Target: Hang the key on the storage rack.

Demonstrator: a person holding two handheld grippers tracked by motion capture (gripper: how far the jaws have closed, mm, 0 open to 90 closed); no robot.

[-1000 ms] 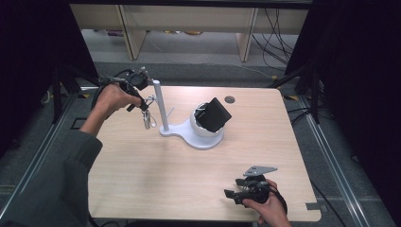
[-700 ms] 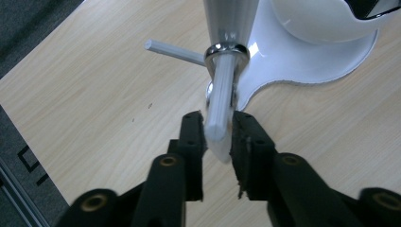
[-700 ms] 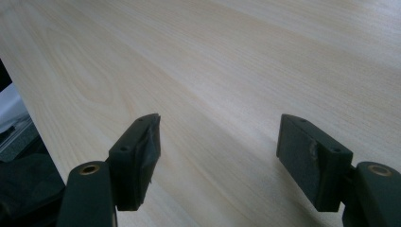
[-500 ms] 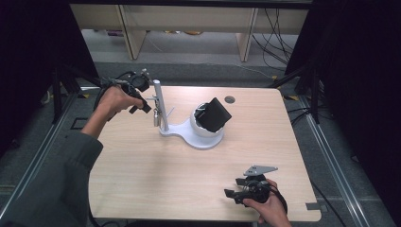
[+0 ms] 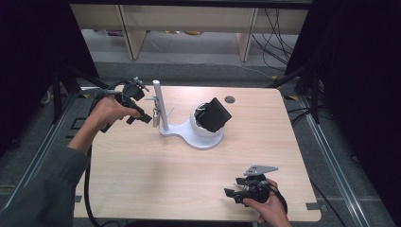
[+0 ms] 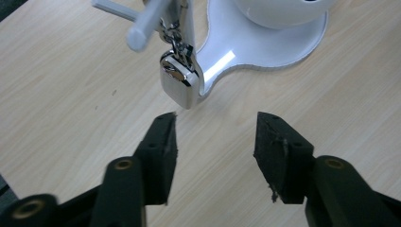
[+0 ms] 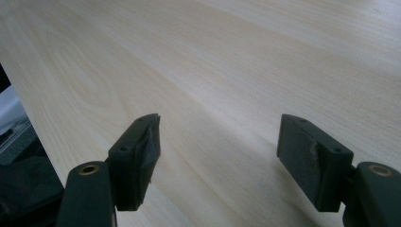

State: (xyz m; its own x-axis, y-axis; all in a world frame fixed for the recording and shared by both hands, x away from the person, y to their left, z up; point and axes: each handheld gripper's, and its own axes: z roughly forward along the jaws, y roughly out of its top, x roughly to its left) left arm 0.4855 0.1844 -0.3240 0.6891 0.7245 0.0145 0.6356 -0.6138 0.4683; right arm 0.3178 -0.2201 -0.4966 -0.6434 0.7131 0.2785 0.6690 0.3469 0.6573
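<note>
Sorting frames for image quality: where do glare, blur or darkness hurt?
Left gripper view: glare streaks the glossy white stand base and the shiny silver padlock; the white peg is soft. Right gripper view: the pale wooden tabletop looks washed out. High view: black surroundings.

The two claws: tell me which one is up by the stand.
The left claw. It sits open right beside the white stand, its jaws having just been opening off the hanging silver tag. The right claw rests near the table's front edge.
</note>
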